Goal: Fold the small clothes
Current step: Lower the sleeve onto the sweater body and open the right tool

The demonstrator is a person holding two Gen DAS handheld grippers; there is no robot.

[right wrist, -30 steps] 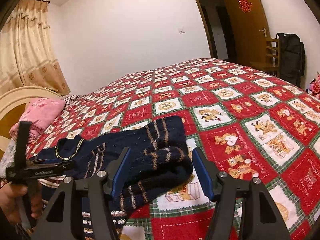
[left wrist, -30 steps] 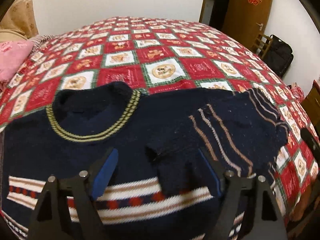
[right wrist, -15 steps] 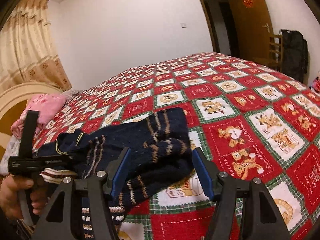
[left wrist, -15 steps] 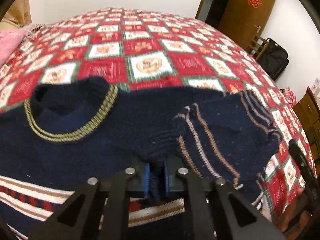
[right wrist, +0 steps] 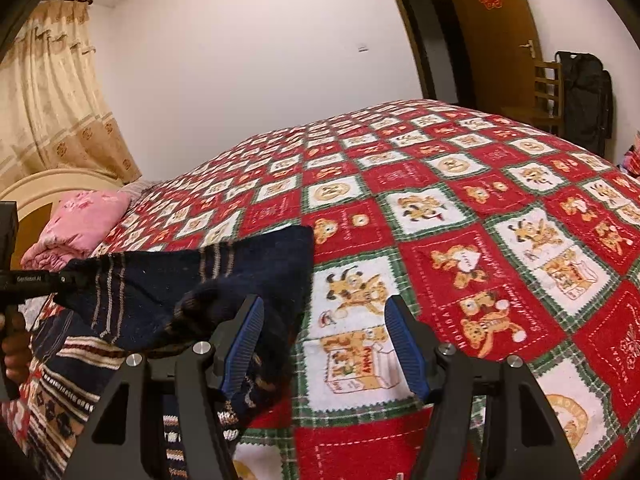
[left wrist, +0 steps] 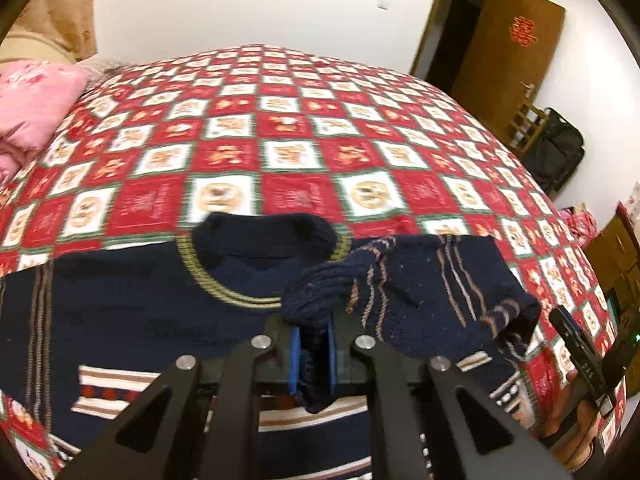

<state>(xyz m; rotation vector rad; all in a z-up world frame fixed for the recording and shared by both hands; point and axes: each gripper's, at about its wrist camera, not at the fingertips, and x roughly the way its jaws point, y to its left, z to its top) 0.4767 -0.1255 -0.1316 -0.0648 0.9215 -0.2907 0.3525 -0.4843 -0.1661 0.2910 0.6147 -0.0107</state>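
A small navy knit sweater [left wrist: 132,312] with a yellow-striped collar and red, white and brown bands lies flat on the bed. My left gripper [left wrist: 313,360] is shut on the end of its striped sleeve [left wrist: 424,292], which is lifted and pulled across the sweater's chest. In the right wrist view the same sleeve [right wrist: 184,284] hangs raised off the bed, stretched toward the left gripper's body [right wrist: 28,280] at the left edge. My right gripper [right wrist: 324,344] stands open above the quilt beside the sweater's right side, its left finger over the knit fabric, nothing pinched.
The bed wears a red, white and green checked quilt [left wrist: 304,148]. A pink pillow [left wrist: 28,104] lies at the head, by a curtain [right wrist: 52,92]. A brown door [left wrist: 508,48], a wooden chair [right wrist: 548,96] and a black bag [left wrist: 556,152] stand past the bed's far side.
My left gripper closed on the sleeve end, then rose and carried it leftward over the sweater. The right gripper stayed where it was, open.
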